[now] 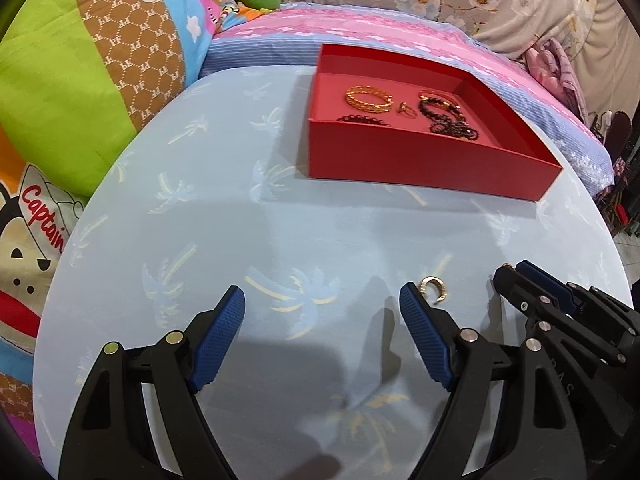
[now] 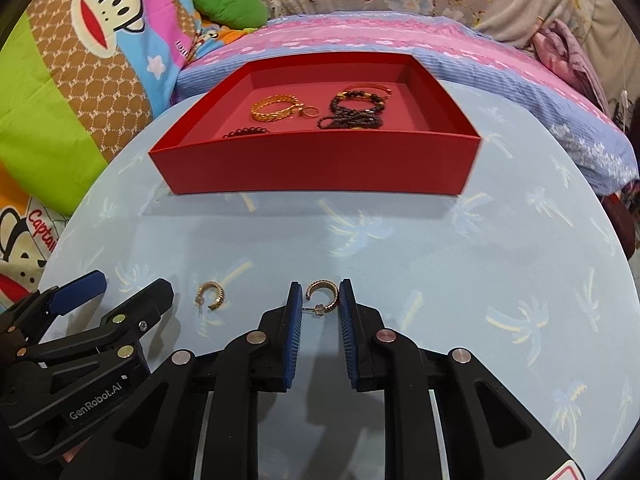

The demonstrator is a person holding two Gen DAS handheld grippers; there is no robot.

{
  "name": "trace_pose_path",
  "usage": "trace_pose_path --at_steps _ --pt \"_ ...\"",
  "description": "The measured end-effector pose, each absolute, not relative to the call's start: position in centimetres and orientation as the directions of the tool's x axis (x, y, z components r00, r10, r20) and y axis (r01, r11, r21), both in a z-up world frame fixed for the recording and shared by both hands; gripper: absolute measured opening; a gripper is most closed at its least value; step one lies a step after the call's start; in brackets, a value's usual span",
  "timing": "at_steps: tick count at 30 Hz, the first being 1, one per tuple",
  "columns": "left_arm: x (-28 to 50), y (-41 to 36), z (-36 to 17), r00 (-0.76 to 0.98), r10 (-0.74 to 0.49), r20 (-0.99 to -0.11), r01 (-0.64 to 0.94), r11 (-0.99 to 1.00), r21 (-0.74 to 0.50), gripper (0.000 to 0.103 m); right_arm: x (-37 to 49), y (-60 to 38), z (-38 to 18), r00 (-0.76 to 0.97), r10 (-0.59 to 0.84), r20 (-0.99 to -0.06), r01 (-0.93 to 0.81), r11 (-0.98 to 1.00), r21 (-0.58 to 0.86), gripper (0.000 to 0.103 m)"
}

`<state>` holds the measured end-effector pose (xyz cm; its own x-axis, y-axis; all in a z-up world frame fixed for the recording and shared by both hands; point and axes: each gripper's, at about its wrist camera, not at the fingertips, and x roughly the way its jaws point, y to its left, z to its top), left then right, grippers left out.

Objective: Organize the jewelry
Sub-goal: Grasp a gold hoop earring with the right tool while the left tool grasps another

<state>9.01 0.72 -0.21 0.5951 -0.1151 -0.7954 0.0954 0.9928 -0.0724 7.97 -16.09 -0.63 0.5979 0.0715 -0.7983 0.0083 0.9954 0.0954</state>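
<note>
Both claws sat low at the table's (image 2: 440, 260) near edge. Right gripper (image 2: 319, 300) had its blue pads narrowed around a gold hoop earring (image 2: 326, 294), one pad on each side, though whether they actually pinched it I cannot tell. Left gripper (image 1: 322, 316) gaped wide and held nothing; a second hoop earring (image 1: 432, 289) lay just beside its right pad. Toward the far edge stood the red tray (image 2: 320, 168), holding a gold bracelet (image 2: 276, 109), a ring (image 2: 309, 112) and dark beaded strands (image 2: 356, 114).
</note>
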Motion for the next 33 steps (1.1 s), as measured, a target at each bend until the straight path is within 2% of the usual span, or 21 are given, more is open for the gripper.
trace_pose_path --at_steps 8,10,11,19,21,28,30,33 --pt "8.6 -2.3 -0.1 0.588 -0.163 -0.793 0.161 0.984 -0.083 0.076 6.8 -19.0 0.0 0.612 0.051 -0.789 0.071 0.990 0.118 0.018" --pt "8.7 -2.9 -0.3 0.586 -0.164 -0.794 0.168 0.983 -0.079 0.073 6.7 -19.5 0.1 0.613 0.050 -0.788 0.080 0.989 0.125 0.018" --pt "8.8 -3.1 -0.4 0.584 -0.167 -0.795 0.173 0.982 -0.080 0.069 6.6 -19.7 0.1 0.614 0.050 -0.788 0.084 0.988 0.128 0.018" --pt "9.1 -4.1 -0.7 0.602 -0.144 -0.786 0.179 0.983 -0.043 0.055 6.5 -20.1 -0.1 0.612 0.064 -0.788 0.090 0.985 0.150 0.018" --pt "9.0 -4.3 -0.7 0.607 -0.143 -0.782 0.185 0.982 -0.036 0.047 6.6 -20.1 -0.2 0.612 0.068 -0.788 0.088 0.984 0.154 0.018" --pt "8.7 -4.9 -0.6 0.609 -0.155 -0.778 0.216 0.976 -0.025 0.028 6.4 -20.0 -0.3 0.611 0.081 -0.788 0.081 0.983 0.164 0.018" --pt "8.7 -4.9 -0.5 0.606 -0.164 -0.778 0.224 0.974 -0.032 0.018 6.3 -19.9 -0.3 0.611 0.083 -0.787 0.079 0.983 0.165 0.018" --pt "8.6 -4.9 -0.4 0.599 -0.180 -0.780 0.230 0.972 -0.048 0.017 6.1 -19.8 -0.2 0.612 0.085 -0.786 0.077 0.983 0.166 0.018"
